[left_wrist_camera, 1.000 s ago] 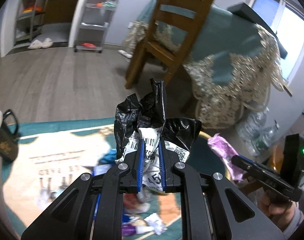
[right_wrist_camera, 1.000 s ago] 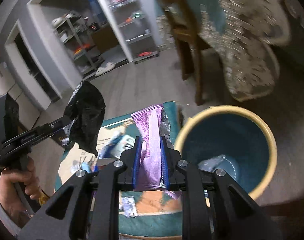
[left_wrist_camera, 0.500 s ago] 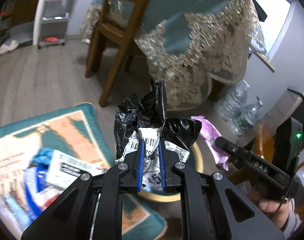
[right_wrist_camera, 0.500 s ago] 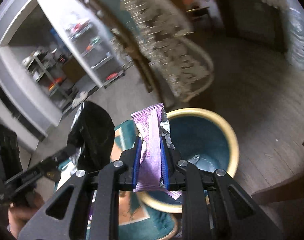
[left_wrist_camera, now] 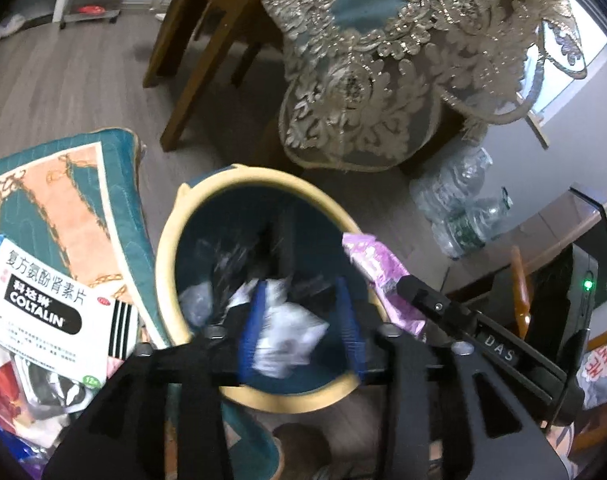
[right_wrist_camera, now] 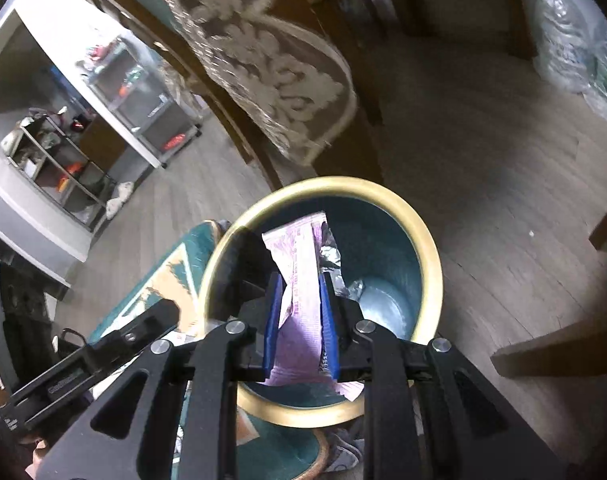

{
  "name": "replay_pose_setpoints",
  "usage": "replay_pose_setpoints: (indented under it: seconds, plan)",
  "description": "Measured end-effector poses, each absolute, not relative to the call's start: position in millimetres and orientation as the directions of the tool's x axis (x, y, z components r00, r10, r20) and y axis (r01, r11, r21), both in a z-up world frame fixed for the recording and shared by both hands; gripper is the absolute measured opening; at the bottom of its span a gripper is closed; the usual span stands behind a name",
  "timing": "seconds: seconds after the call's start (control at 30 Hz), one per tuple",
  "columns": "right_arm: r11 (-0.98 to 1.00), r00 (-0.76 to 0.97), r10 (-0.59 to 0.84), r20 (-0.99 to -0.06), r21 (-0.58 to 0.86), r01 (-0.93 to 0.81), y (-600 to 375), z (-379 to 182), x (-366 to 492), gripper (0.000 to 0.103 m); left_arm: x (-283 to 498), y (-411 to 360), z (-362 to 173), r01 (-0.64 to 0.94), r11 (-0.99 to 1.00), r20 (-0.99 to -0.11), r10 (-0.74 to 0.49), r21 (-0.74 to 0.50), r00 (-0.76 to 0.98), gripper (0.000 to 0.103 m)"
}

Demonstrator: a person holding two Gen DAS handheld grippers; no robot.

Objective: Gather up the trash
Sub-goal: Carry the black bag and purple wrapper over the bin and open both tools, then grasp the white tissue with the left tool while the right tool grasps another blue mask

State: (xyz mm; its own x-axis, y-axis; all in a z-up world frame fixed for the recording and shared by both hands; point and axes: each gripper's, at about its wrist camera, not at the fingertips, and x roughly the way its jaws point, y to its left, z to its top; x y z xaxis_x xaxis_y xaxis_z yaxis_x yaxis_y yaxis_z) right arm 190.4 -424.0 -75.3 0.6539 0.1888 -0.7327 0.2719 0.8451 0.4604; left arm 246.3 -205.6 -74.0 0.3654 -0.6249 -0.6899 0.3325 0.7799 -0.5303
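Observation:
A round bin [left_wrist_camera: 167, 240] with a yellow rim and blue inside stands on the floor below both grippers. My left gripper [left_wrist_camera: 301, 300] is over its mouth with its jaws opening. The black bag with the white label [left_wrist_camera: 287, 336] shows blurred between the parted pads, loose and dropping into the bin. My right gripper [right_wrist_camera: 301, 292] is shut on a purple wrapper [right_wrist_camera: 299, 252] with a silver lining, held over the bin's rim [right_wrist_camera: 431, 264]. In the left wrist view the same purple wrapper [left_wrist_camera: 377, 264] hangs at the bin's right edge. Some crumpled trash lies at the bin's bottom.
A teal and orange mat [left_wrist_camera: 75, 184] left of the bin carries a white medicine box [left_wrist_camera: 43, 308] and several wrappers. A wooden chair [left_wrist_camera: 199, 40] and a table under a lace cloth [left_wrist_camera: 363, 80] stand behind. Plastic bottles [left_wrist_camera: 463, 208] lie at right.
Both grippers moved down and over the bin. The left jaws parted and let go of the black bag, which drops inside. The right gripper still holds the purple wrapper.

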Motion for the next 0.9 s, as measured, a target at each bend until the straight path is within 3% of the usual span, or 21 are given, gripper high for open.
replay_pose_setpoints:
  seconds: [0.1,0.17,0.4,0.67,0.9]
  plan:
    - [0.845,0.638,0.187,-0.747,0.453,0.282,-423.2,-80.1,192.6,0.023,244.4,-201.7,-72.0,0.335,0.794,-0.702,-0.606,-0.507,0.374,0.056]
    - [0.85,0.653,0.189,-0.733,0.455,0.265,-419.6,-75.1,192.5,0.034,242.7,-196.2,-67.4,0.34,0.8,-0.703,-0.598,-0.494,0.384,0.057]
    - [0.863,0.677,0.204,-0.707,0.457,0.217,-404.0,-64.0,195.0,0.039,236.5,-169.5,-47.6,0.345,0.817,-0.689,-0.575,-0.461,0.442,0.067]
    - [0.879,0.679,0.256,-0.688,0.458,0.132,-368.8,-50.6,198.6,0.043,219.0,-113.7,-21.7,0.309,0.862,-0.681,-0.506,-0.401,0.529,0.069]
    - [0.885,0.667,0.313,-0.676,0.462,0.053,-333.3,-43.1,202.3,0.043,200.0,-34.0,-20.9,0.182,0.915,-0.704,-0.395,-0.361,0.59,0.069]
